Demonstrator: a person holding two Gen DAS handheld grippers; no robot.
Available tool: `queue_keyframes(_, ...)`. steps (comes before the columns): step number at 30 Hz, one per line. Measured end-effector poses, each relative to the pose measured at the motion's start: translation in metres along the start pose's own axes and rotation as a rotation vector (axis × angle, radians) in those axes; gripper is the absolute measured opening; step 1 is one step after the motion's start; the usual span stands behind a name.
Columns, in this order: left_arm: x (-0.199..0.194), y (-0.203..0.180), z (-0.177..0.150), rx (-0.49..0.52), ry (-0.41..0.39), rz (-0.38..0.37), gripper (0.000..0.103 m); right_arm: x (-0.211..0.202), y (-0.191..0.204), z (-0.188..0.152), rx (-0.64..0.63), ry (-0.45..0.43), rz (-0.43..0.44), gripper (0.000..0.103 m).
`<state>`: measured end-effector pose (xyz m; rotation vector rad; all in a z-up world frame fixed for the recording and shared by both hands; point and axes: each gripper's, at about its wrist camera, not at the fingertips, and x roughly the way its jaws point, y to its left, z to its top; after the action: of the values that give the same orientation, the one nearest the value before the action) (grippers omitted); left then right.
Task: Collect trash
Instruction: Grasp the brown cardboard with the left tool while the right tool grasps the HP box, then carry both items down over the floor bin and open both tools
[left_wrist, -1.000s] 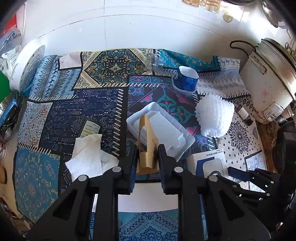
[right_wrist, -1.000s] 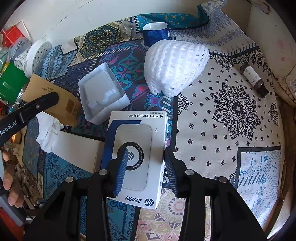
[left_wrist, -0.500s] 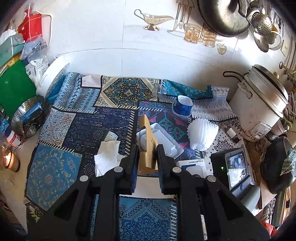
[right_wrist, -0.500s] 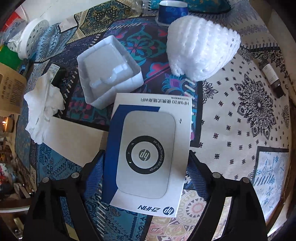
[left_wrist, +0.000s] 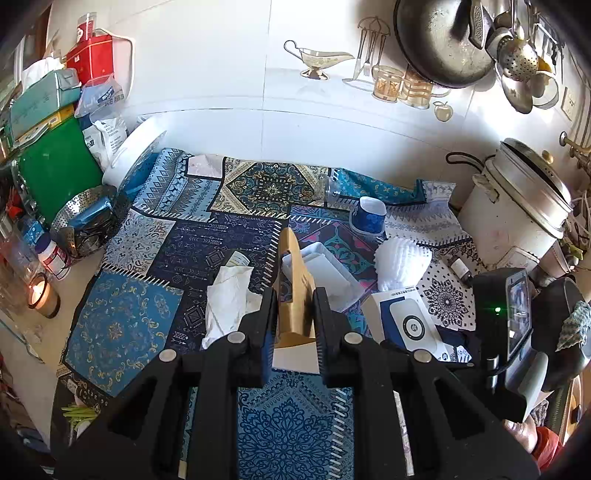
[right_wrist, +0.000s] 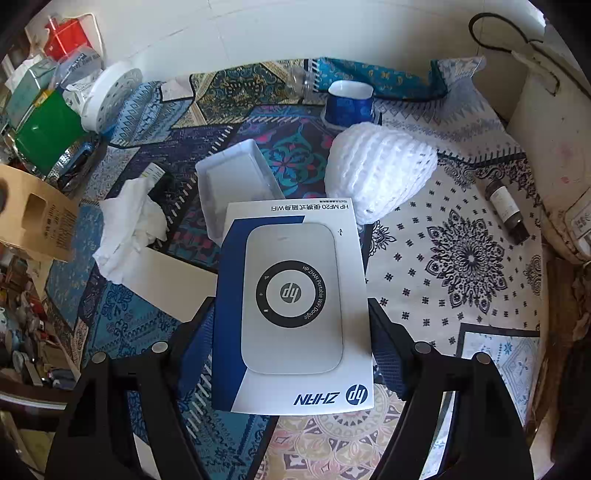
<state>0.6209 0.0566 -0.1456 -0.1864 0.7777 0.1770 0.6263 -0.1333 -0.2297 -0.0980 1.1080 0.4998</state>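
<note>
Left tool (left_wrist: 293, 325) is clamped on a brown cardboard piece (left_wrist: 293, 284), lifted clear of the tabletop (left_wrist: 122, 325). Right tool (right_wrist: 291, 332) straddles the HP box (right_wrist: 291, 295); its jaws have just been closing in on it, pads at the box sides, grip not confirmed. So one item is in hand and a second is being taken. Still lying out: crumpled tissue (right_wrist: 127, 225), white plastic tray (right_wrist: 236, 177), foam net (right_wrist: 376, 173), small bottle (right_wrist: 504, 210). No bin visible, so most of the job is left.

Home kitchen: hanging wok (left_wrist: 439, 40), ladles (left_wrist: 517, 62), rice cooker (left_wrist: 517, 206), tiled wall.
</note>
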Motion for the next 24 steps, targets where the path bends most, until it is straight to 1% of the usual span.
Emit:
queue_keyframes(5, -0.021, -0.006, -0.012, 0.024, -0.018, -0.042, 0.018, -0.039, 0.008, -0.015, 0.022, -0.082, -0.004, 0.074)
queue_keyframes(7, -0.033, -0.007, -0.02, 0.041, -0.026, -0.064, 0.018, -0.052, 0.018, -0.022, 0.032, -0.113, -0.013, 0.074)
queue_keyframes(10, -0.054, -0.004, -0.034, 0.068, -0.038, -0.11, 0.018, -0.077, 0.027, -0.04, 0.053, -0.16, -0.035, 0.074)
queue_keyframes(14, -0.082, 0.004, -0.062, 0.114, -0.038, -0.173, 0.018, -0.104, 0.045, -0.073, 0.088, -0.206, -0.074, 0.074)
queue_keyframes(17, -0.1, 0.013, -0.088, 0.14, -0.03, -0.206, 0.018, -0.118, 0.06, -0.102, 0.109, -0.231, -0.089, 0.074)
queue_keyframes(19, -0.111, 0.02, -0.106, 0.153, -0.02, -0.212, 0.018, -0.123, 0.069, -0.121, 0.117, -0.238, -0.102, 0.074)
queue_keyframes(21, -0.118, 0.028, -0.124, 0.161, 0.006, -0.221, 0.019, -0.125, 0.081, -0.14, 0.131, -0.236, -0.108, 0.074)
queue_keyframes(24, -0.124, 0.038, -0.153, 0.168, 0.063, -0.234, 0.019, -0.124, 0.094, -0.167, 0.16, -0.207, -0.089, 0.074)
